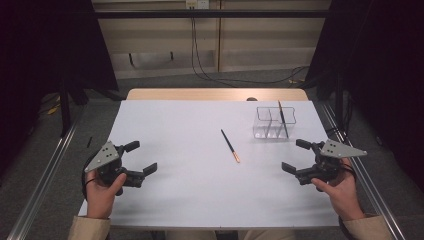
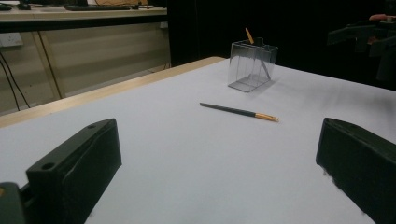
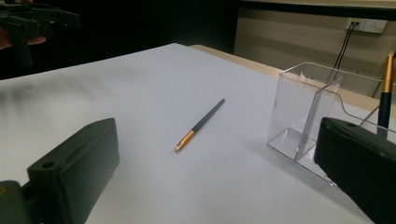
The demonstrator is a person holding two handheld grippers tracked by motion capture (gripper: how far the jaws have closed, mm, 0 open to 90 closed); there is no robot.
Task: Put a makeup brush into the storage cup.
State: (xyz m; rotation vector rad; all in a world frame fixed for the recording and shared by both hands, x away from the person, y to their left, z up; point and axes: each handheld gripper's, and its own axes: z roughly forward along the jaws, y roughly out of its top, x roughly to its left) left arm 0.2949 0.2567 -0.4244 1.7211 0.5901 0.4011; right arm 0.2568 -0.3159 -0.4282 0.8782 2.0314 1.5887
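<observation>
A dark pen with an orange end (image 1: 230, 145) (image 2: 239, 112) (image 3: 201, 124) lies loose on the white table (image 1: 200, 190), near its middle. A clear divided holder (image 1: 273, 122) (image 2: 251, 65) (image 3: 317, 119) stands at the back right with a second dark pen (image 1: 283, 119) (image 3: 385, 91) leaning in it. My left gripper (image 1: 140, 158) (image 2: 219, 172) rests open at the front left, held by a hand, with nothing between its jaws. My right gripper (image 1: 296, 156) (image 3: 219, 172) is open at the front right, just below the holder, also empty.
A wooden strip (image 1: 217, 94) borders the table's far edge. Metal rails (image 1: 45, 175) run along both sides. Cables (image 1: 200, 60) hang against the back wall beyond the table.
</observation>
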